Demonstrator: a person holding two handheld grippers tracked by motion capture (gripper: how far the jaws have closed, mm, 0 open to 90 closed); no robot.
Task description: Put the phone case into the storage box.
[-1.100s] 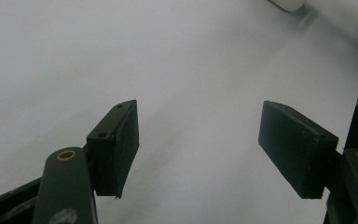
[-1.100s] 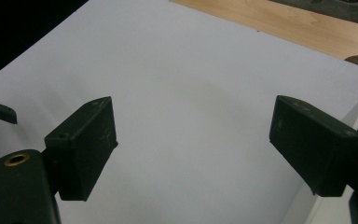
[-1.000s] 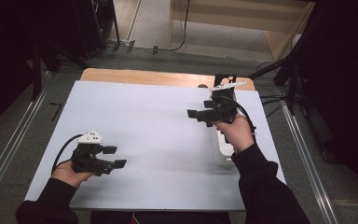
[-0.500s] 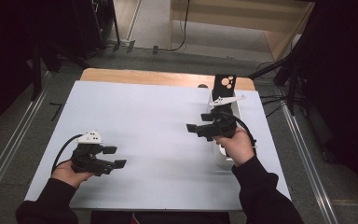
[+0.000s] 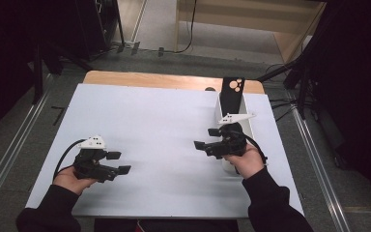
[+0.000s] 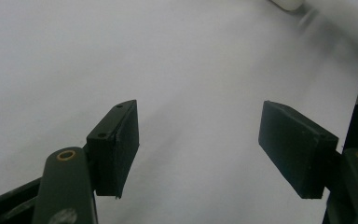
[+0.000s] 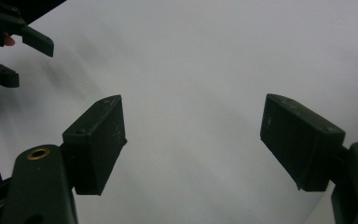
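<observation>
1. Dark surroundings ring the scene: grey carpeted floor with metal rails on both sides, black stands and cables at the back, pale wooden furniture at top, cut off by the frame edge.
2. White table sheet [image 5: 164, 125] covers most of the wooden table [image 5: 140, 79]; only a strip of bare wood shows along the far edge.
3. Left gripper [image 5: 118, 163] sits at the near-left of the sheet, held in the person's left hand [image 5: 72, 178]. Jaws stand apart with nothing between them; in the left gripper view, bare white sheet lies between the two pads [image 6: 119, 144].
4. Right gripper [image 5: 206, 138] is held over the right part of the sheet, well apart from the left one, pointing toward the sheet's middle. Its jaws have just been closing a little, yet they stand apart and hold nothing; the right gripper view shows plain sheet between its fingers [image 7: 98, 147].
5. White tray [image 5: 244, 126] lies along the right edge of the sheet, just behind and under the right hand [image 5: 245, 160]. The hand and gripper cover most of it, so its contents cannot be made out.
6. Black plate [image 5: 233, 94] with round holes stands upright at the tray's far end; possibly a bracket, too small to tell.
7. Both sleeves are dark and cut off at the bottom edge.
8. Left gripper's tips appear at the upper left of the right gripper view, partly cropped.
</observation>
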